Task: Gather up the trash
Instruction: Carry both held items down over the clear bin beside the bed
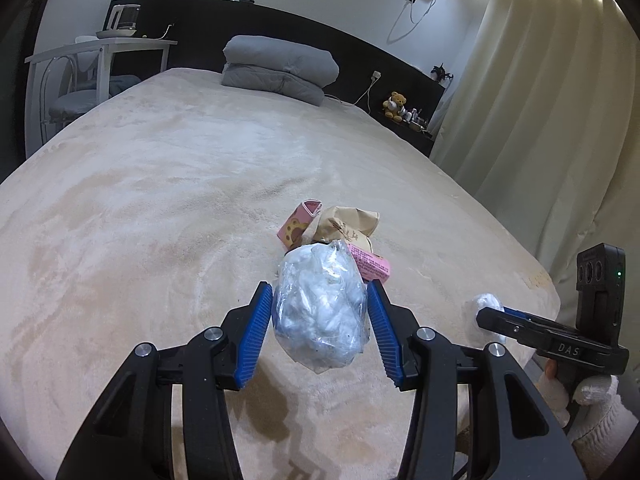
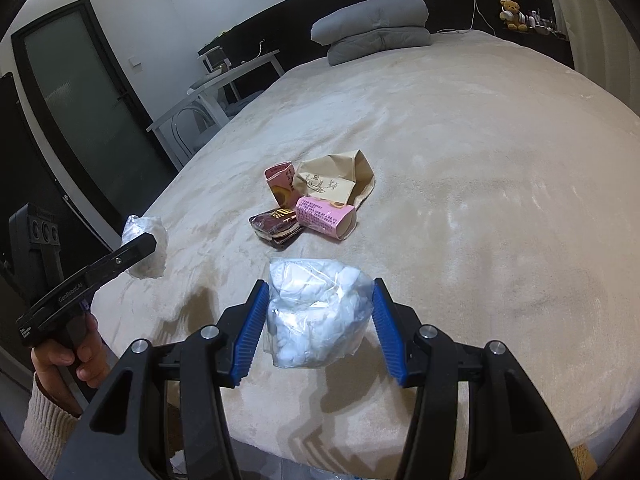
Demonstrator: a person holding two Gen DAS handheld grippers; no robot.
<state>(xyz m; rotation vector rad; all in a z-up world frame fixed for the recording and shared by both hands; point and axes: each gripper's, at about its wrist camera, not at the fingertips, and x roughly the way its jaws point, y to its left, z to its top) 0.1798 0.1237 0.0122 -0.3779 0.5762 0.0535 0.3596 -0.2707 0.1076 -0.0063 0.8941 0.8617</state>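
Beige bed (image 2: 460, 140), each claw gripping a plastic wad

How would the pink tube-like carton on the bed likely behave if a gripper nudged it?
The pink carton lies on its side with a rounded, open end, so it may roll. It looks empty, probably light and crushable. The plush bed cover might damp rolling.

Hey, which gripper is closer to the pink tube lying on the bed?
Hard to call. Left gripper and right gripper each hold a plastic bundle short of the pink tube.

Beige bed (image 1: 160, 184), folded grey duvet (image 1: 280, 68), black headboard (image 1: 200, 16), cream curtains (image 1: 540, 120), white side table (image 1: 108, 46)
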